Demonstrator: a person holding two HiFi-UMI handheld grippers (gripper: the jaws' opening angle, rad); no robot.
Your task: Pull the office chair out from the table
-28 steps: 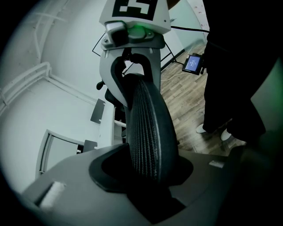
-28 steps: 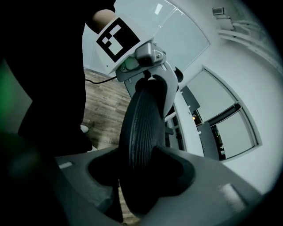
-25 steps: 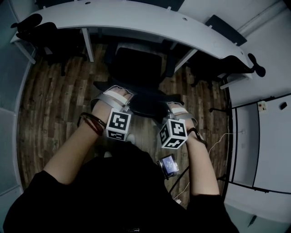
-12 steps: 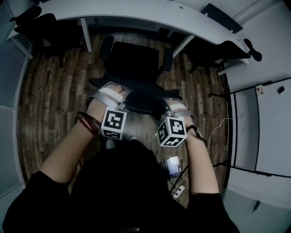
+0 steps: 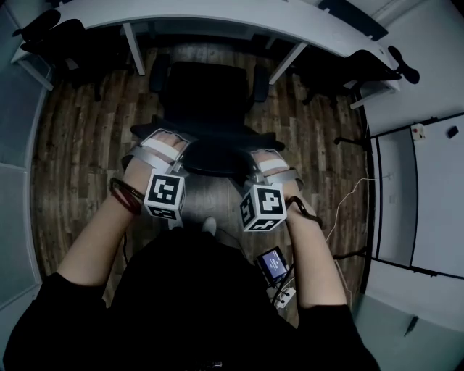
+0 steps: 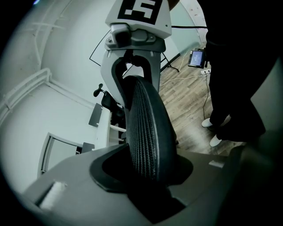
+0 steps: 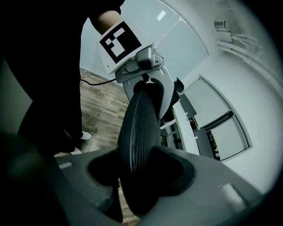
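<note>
Office chair [image 5: 206, 101] backrest clamped in left claw [image 5: 165, 143], right claw [image 5: 265, 162].

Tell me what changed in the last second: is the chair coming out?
The office chair has rolled back from the table toward the person; its seat is now clear of the table edge. The left gripper and right gripper came back with it. Unchanged: both stay clamped on the backrest top edge.

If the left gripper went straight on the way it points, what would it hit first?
The office chair's backrest: its mesh edge sits clamped in the jaws of the left gripper, so it would only push in deeper. Past that, probably the seat, though depth is unclear.
</note>
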